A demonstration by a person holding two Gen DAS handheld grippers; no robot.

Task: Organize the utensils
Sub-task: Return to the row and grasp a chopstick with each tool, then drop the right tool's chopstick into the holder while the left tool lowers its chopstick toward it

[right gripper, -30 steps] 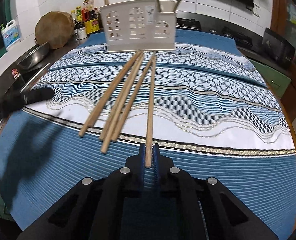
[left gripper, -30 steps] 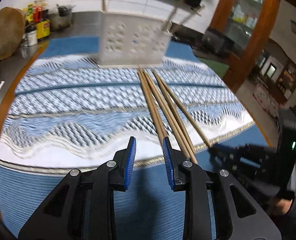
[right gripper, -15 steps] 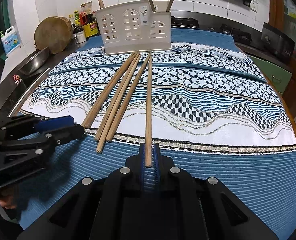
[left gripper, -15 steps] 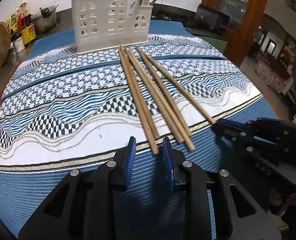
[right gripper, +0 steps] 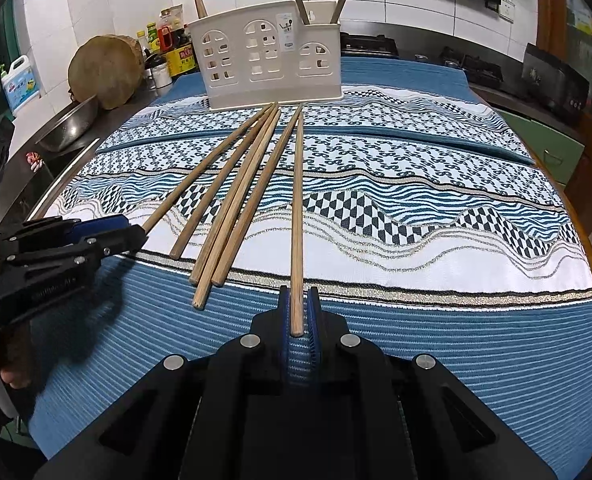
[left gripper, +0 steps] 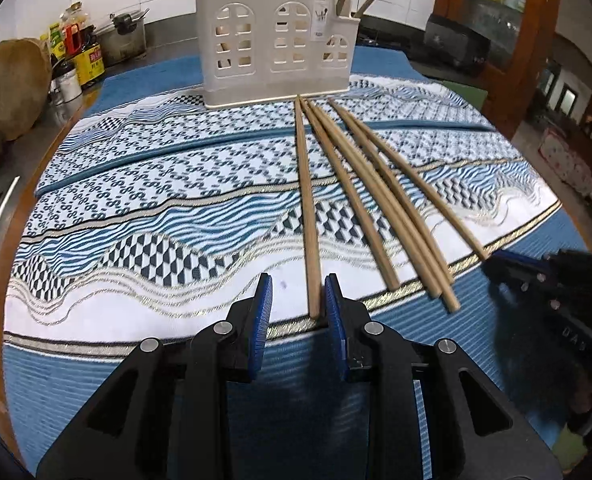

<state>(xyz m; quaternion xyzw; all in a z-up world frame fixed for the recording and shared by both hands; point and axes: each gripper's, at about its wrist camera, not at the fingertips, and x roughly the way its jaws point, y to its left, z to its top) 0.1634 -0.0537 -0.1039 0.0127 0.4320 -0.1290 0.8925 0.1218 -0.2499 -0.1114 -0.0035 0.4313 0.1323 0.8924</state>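
- Patterned blue-and-white woven cloth (left gripper: 155, 208) covered the table; ribbed blue band at the near edge, wavy and checker bands further out. Soft surface, so a thin stick sat slightly sunk into it.
- Cream plastic utensil holder (left gripper: 273, 48) stood upright at the far side, with arched window cut-outs; a few sticks were already standing in it.
- Wooden chopsticks fanned out from the holder's base toward the near edge, long axes running roughly away from both cameras. Round, slim, smooth, slightly tapered.
- Leftmost chopstick (left gripper: 308, 216): near end lay between the fingers of the left gripper (left gripper: 298, 312), axis in line with them. Blue ribbed pads stood apart, a gap on each side, no contact visible. Judgement: next move is closing on that end, little re-aiming needed.
- Middle chopsticks (right gripper: 231, 208) lay loose between the two grippers, well clear of both.
- Rightmost chopstick (right gripper: 296, 216): right gripper (right gripper: 297, 316) was clamped on its near end, pads pressed together around it, far tip near the holder.
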